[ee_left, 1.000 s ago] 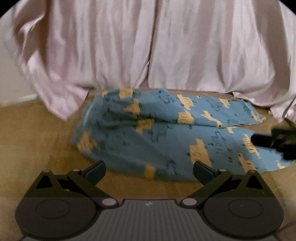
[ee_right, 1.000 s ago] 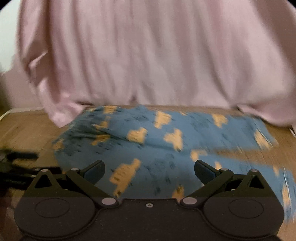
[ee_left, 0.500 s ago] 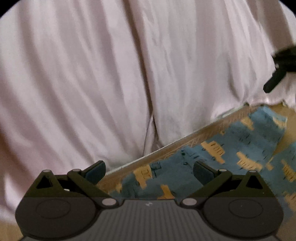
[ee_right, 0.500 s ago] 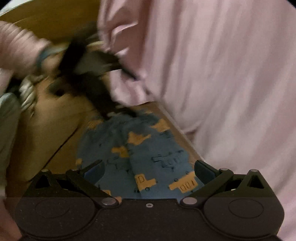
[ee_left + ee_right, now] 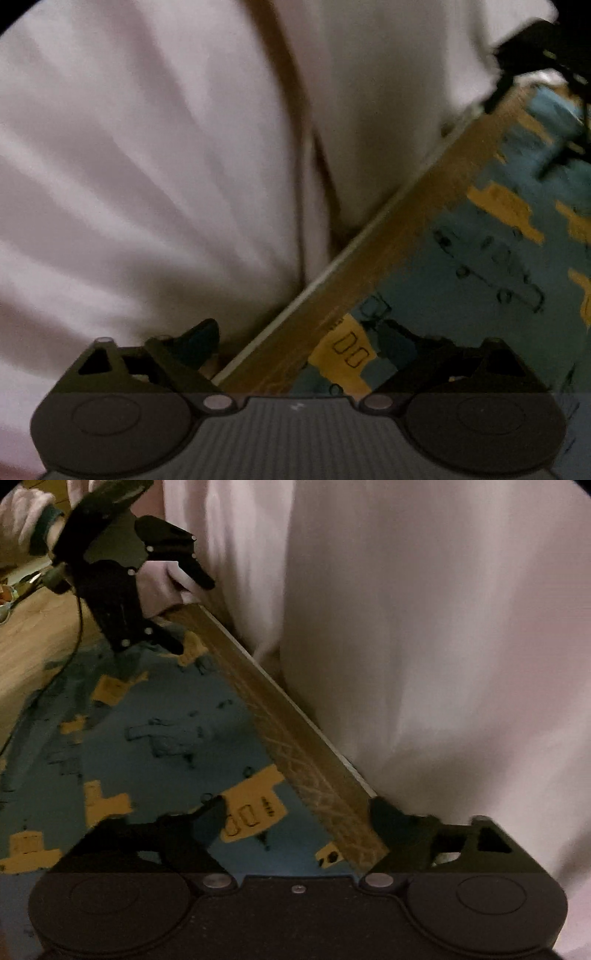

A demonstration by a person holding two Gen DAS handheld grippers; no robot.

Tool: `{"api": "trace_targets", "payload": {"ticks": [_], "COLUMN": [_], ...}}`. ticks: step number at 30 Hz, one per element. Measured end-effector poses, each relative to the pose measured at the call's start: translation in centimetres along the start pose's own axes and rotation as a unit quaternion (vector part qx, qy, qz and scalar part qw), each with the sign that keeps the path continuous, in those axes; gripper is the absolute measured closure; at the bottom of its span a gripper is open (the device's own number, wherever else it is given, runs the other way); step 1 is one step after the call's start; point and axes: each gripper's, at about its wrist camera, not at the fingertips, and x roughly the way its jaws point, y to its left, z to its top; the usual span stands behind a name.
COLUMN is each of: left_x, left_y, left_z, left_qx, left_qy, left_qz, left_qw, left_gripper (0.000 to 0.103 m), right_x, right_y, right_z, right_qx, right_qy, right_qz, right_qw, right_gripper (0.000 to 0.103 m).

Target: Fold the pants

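Both tools, left tool point(image 5: 299, 343) and right tool point(image 5: 297, 821), gape wide and empty over the pants point(image 5: 155, 738), flat on the desk point(image 5: 37, 642) beside the curtain point(image 5: 443, 646). Soft, floppy cloth; pinch its far edge.

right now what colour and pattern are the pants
Blue pants with yellow-orange blocky shapes and dark outline drawings, clearest in the right wrist view.

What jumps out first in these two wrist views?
The blue pants with yellow vehicle prints, spread flat on the wooden table along its far edge. Behind that edge, a pale pink curtain fills most of both views. The left gripper and right gripper both stand open, low over the pants near the table edge, gripping nothing.
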Motion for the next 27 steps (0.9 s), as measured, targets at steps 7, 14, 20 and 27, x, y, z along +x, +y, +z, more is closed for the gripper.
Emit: {"api": "trace_targets", "payload": {"ticks": [7,14,20,27], "left_x": [2.0,1.4,0.6,-0.2], "left_y": [0.8,1.8,1.2,2.4], "left_z": [-0.5,-1.0,-0.7,0.1], "left_qx": [0.018,-0.003,-0.019,-0.100], "left_qy": [0.029,0.034,0.044,0.019], "left_qz": [-0.055,-0.081,-0.069,0.004], "left_qw": [0.9979,0.9961,0.9965,0.9948], "left_gripper": [0.034,0.068,0.097,0.102], "right_x": [2.8,1.6,2.0,1.5], "right_y": [-0.6,-0.7,0.4,0.3], "right_z": [-1.2,-2.2,-1.6,0.0], "right_qx": [0.007,0.024,0.022,0.018], "right_qy": [0.019,0.022,0.016,-0.034], "right_qz": [0.010,0.008,-0.011,-0.127], "right_qw": [1.000,0.999,1.000,0.991], "right_gripper": [0.048,0.076,0.100,0.100]}}
